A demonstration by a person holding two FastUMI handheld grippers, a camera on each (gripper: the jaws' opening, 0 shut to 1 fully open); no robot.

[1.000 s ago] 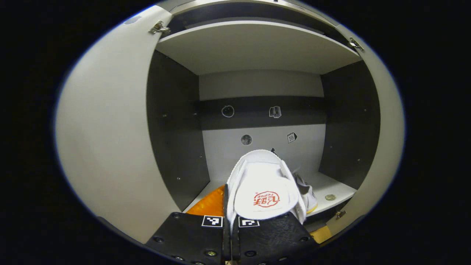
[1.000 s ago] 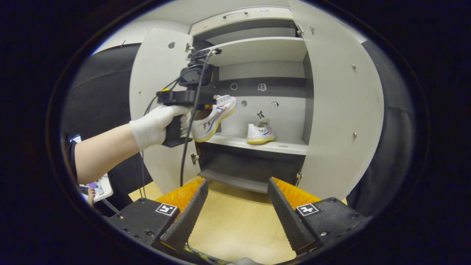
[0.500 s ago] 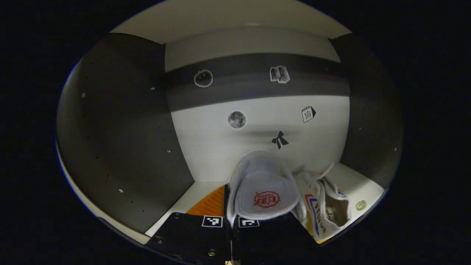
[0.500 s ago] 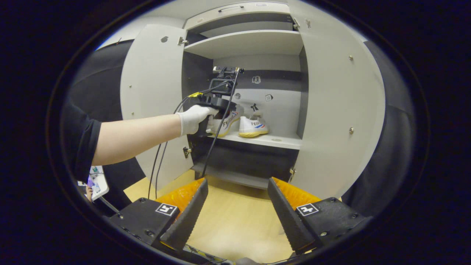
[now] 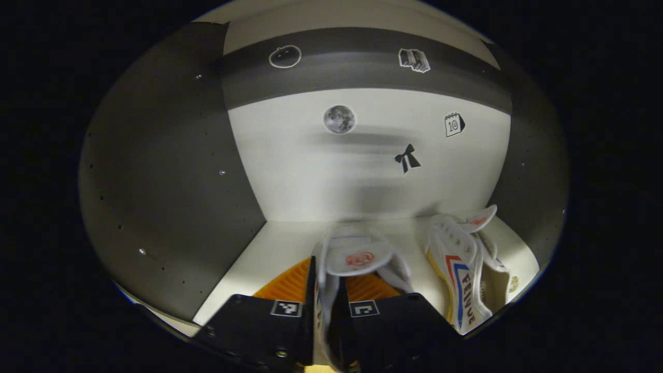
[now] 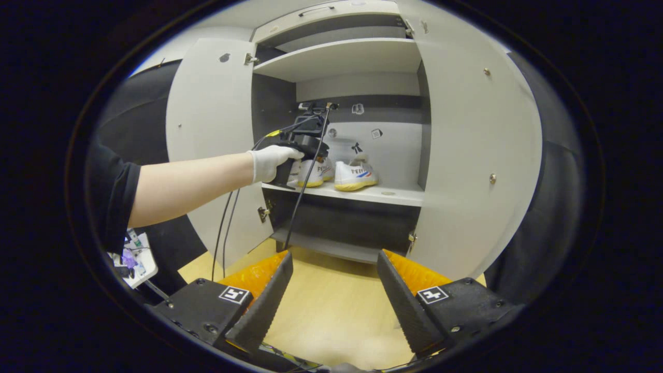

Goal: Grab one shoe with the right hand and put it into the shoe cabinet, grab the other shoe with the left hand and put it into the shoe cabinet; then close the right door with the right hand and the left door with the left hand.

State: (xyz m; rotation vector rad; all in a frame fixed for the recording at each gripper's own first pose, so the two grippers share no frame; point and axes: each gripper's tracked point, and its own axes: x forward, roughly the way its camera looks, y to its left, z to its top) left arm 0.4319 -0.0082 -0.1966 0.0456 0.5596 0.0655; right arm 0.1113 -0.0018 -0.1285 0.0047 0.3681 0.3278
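Left gripper [image 5: 323, 331] is reaching deep into the shoe cabinet [image 6: 269, 109], onto the middle shelf [image 5: 259, 259]. Its fingers are standing nearly together with the heel wall of a white shoe [image 5: 357, 259] pinched between them; the shoe's tongue with a red logo is showing just ahead of the fingers, slightly blurred. This held shoe is sitting low over the shelf, toward its left half; whether the sole is touching the shelf cannot be told from the left gripper view.

The other shoe [image 5: 461, 269] is lying on the shelf's right half, near the right inner wall, just beside the held one, stripes facing the camera. A small round disc [image 5: 514, 282] is sitting at the shelf's front right corner. Stickers [image 5: 339, 119] are dotting the cabinet's back wall.

From the right gripper view: a gloved hand [image 6: 272, 160] with a bare forearm is holding the left gripper [image 6: 305, 155] at the shelf's left side, cables trailing down. The held shoe [image 6: 311, 173] is appearing level with the shelf [image 6: 393, 194], next to the second shoe [image 6: 355, 175], which is standing toward the shelf's middle.

Right gripper [image 6: 334, 295] is hanging back over the pale wooden floor [image 6: 331, 311], well apart from the cabinet, fingers spread wide, holding nothing. Both doors, left door [image 6: 207, 129] and right door [image 6: 476, 155], are standing open.
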